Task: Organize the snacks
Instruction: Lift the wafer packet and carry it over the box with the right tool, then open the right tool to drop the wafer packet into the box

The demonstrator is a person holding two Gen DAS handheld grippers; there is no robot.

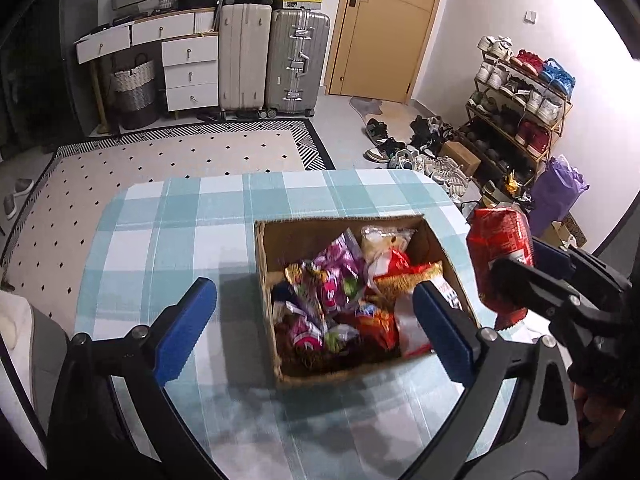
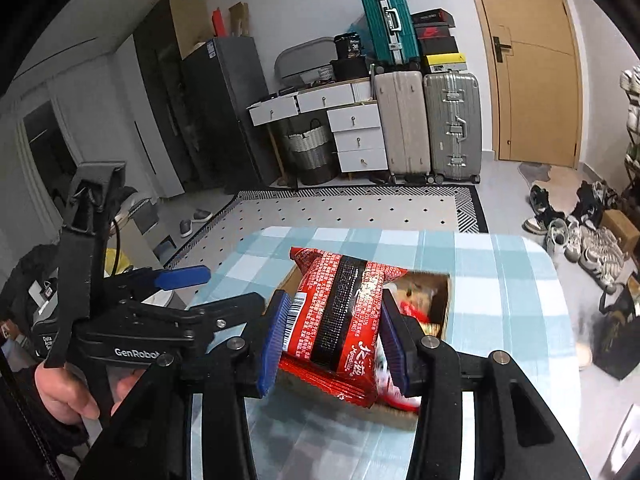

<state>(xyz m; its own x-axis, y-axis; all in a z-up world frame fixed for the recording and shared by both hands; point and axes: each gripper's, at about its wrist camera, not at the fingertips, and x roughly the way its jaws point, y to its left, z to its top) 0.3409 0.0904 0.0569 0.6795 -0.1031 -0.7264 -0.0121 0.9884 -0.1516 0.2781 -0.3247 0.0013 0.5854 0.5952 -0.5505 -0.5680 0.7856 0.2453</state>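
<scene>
A cardboard box stands on the checked table, filled with several snack packets: purple, red and orange. My left gripper is open and empty, its fingers straddling the box's near left part from above. My right gripper is shut on a red snack packet and holds it above the box. In the left wrist view that packet hangs just right of the box.
Beyond the table lie a patterned rug, white drawers, suitcases, a wooden door and a shoe rack with shoes on the floor. The person's hand holds the left gripper's handle.
</scene>
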